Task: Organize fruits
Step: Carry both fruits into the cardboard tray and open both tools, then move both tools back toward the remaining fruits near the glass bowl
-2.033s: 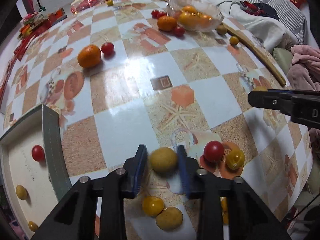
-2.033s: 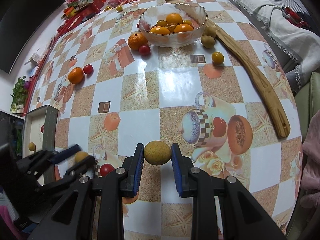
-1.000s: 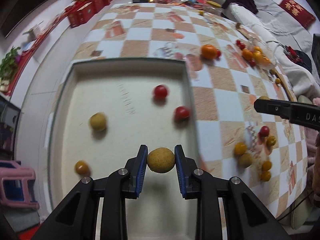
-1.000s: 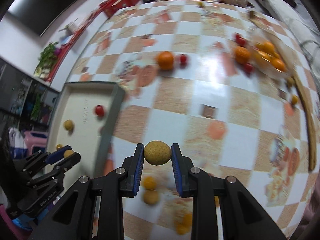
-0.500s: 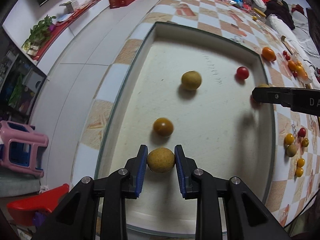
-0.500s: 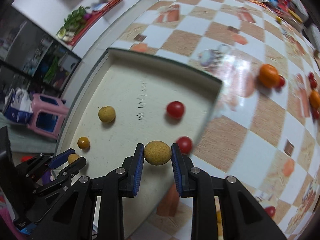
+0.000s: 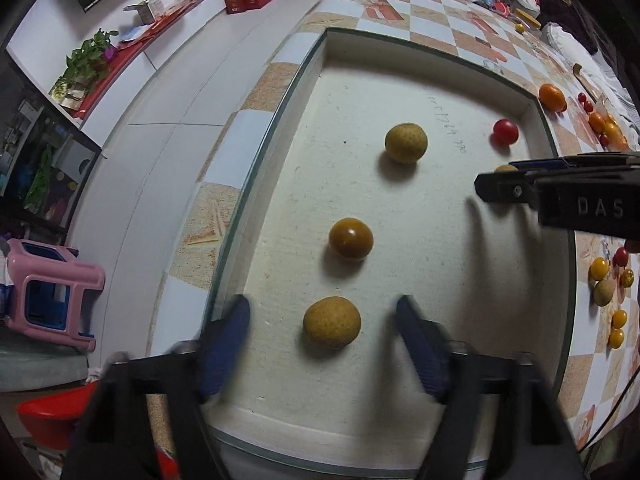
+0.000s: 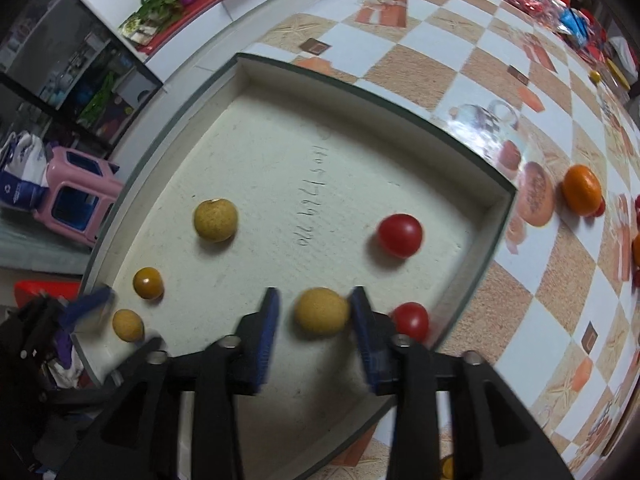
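Checkered table (image 8: pixel 472 60) with a shallow white tray (image 7: pixel 312 80) at its near left corner, pink stool (image 7: pixel 52 280) on the floor beyond the edge. Inside the tray: a tan round fruit (image 7: pixel 406 143) toward the far side, a glossy amber fruit (image 7: pixel 351 239) in the middle, a red tomato (image 7: pixel 505 132) near the far right wall, a second red tomato (image 8: pixel 410 321) by the right wall. Left gripper (image 7: pixel 322 344) pointing down over the near end, jaws just spread wide, both clear of the tan fruit (image 7: pixel 331 322) lying on the tray floor between them. Right gripper (image 8: pixel 314 322) likewise just opening, jaws parted; yellow fruit (image 8: pixel 321 311) between them, gap on its left side, right side so close to the blue pad that contact cannot be told. Orange (image 8: pixel 582 195) out on the table past the tray, more small fruits (image 7: pixel 608 292) scattered to the right.
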The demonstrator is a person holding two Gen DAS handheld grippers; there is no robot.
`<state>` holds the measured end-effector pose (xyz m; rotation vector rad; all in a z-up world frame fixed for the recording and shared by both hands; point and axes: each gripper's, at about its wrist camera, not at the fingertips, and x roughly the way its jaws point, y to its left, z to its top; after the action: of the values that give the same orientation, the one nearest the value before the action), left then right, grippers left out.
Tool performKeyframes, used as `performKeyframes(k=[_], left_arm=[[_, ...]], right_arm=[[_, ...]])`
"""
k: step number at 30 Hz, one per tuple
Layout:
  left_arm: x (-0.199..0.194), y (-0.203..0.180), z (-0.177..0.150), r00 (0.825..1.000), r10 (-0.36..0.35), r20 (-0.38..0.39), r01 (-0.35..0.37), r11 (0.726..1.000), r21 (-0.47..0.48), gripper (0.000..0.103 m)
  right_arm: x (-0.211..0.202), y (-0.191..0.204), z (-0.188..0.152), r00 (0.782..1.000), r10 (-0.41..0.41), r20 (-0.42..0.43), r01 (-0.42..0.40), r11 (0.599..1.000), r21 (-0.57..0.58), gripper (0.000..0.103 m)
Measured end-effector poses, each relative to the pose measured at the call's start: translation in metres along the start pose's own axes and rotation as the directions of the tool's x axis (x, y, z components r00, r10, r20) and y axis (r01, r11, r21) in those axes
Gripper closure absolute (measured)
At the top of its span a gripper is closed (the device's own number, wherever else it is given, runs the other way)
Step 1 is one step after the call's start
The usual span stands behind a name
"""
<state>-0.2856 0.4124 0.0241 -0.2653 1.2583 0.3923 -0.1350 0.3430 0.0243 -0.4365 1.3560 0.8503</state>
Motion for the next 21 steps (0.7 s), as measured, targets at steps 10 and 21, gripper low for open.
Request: performKeyframes(k=[10, 21], left_arm=[[-0.001, -0.012, 0.007, 1.0, 0.002, -0.026, -0.001, 0.999, 0.051, 0.026], [-0.025, -0.072, 0.026, 0.997, -0.066, 0.03, 0.058, 0.974, 0.22, 0.026]], right_arm=[[-0.025, -0.011, 0.002, 0.995, 0.07, 0.067, -0.075, 0.995, 0.071, 0.02], [-0.078, -0.089, -0.042, 0.987, -0.031, 0.159, -0.018, 0.954, 0.3, 0.014]])
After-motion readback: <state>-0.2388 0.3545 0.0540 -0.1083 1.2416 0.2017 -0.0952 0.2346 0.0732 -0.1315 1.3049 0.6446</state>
